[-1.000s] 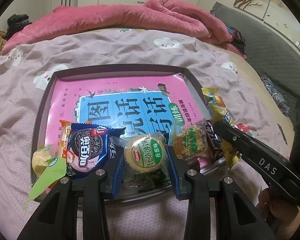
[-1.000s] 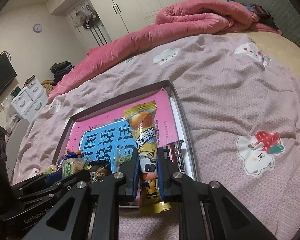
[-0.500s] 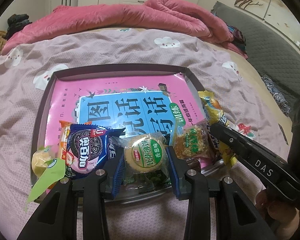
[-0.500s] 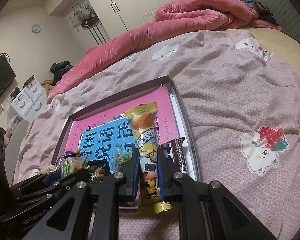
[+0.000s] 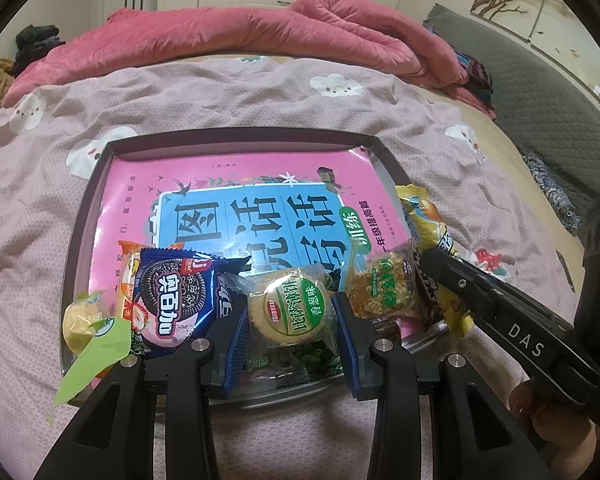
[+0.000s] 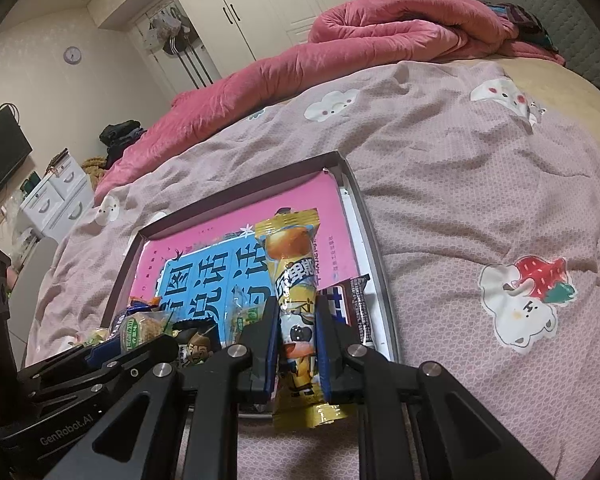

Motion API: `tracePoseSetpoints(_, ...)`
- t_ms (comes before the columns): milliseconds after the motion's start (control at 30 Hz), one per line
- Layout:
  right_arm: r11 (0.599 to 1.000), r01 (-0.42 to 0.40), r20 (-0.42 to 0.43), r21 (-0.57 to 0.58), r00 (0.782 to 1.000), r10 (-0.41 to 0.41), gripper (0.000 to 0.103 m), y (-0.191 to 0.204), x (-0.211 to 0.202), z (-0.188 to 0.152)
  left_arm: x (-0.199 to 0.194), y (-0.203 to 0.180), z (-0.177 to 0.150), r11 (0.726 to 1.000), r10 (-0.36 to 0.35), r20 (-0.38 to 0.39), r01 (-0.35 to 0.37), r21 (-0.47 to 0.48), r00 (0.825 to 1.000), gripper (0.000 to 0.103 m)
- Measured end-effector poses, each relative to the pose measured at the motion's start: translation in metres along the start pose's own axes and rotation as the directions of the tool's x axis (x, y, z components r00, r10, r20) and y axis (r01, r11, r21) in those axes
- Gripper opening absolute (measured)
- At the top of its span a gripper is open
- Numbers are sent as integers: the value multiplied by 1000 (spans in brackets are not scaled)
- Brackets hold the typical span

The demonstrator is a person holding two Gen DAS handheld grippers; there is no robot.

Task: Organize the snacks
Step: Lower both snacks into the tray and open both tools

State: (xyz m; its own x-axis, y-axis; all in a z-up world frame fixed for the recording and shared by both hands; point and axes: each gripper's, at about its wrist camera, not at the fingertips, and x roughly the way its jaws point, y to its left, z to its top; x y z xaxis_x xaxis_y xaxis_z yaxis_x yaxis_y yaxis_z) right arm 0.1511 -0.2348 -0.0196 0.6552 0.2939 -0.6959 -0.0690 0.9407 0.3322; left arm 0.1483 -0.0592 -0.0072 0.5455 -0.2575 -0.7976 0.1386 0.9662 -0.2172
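A dark tray (image 5: pixel 236 136) lies on the bed with a pink and blue book (image 5: pixel 228 208) in it. My left gripper (image 5: pixel 290 316) is shut on a round green-labelled biscuit pack (image 5: pixel 292 312) at the tray's near edge. Beside it lie a blue Oreo pack (image 5: pixel 172 300), a yellow-green snack (image 5: pixel 80 320) and a crispy snack pack (image 5: pixel 384 288). My right gripper (image 6: pixel 298 328) is shut on a long yellow snack stick (image 6: pixel 294 276) held over the tray's near right corner (image 6: pixel 380 280); it also shows in the left wrist view (image 5: pixel 432 232).
A pink quilt (image 5: pixel 236 36) is heaped at the far side of the bed. The bedsheet (image 6: pixel 480 200) spreads to the right of the tray. A dark chocolate bar (image 6: pixel 356 304) lies by the tray's right wall. A white drawer unit (image 6: pixel 56 196) stands far left.
My right gripper has carried the yellow stick a little leftward, over the tray's right edge. My left gripper and the biscuit pack have stayed still.
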Motion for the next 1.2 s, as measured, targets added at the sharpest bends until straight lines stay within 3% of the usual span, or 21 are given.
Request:
tracePoseSetpoints(333, 1000, -8, -1, -3, 1000, 8, 19, 1, 3, -1, 1, 0, 1, 1000, 1, -2, -1, 1, 1000, 41)
tracePoseSetpoints(800, 1000, -21, 16, -17, 1000, 21, 30, 5, -3, 1, 3, 0, 3, 1000, 3, -4, -3, -2, 1000, 42)
tracePoseSetpoints(1067, 1000, -23, 29, -19, 999, 24, 31, 4, -6, 3, 5, 0, 4, 1000, 7, -5, -7, -7, 1000, 42)
tracePoseSetpoints(1200, 999, -31, 33, -17, 999, 31, 37, 3, -7, 3, 4, 0, 4, 1000, 8, -5, -8, -9, 1000, 42)
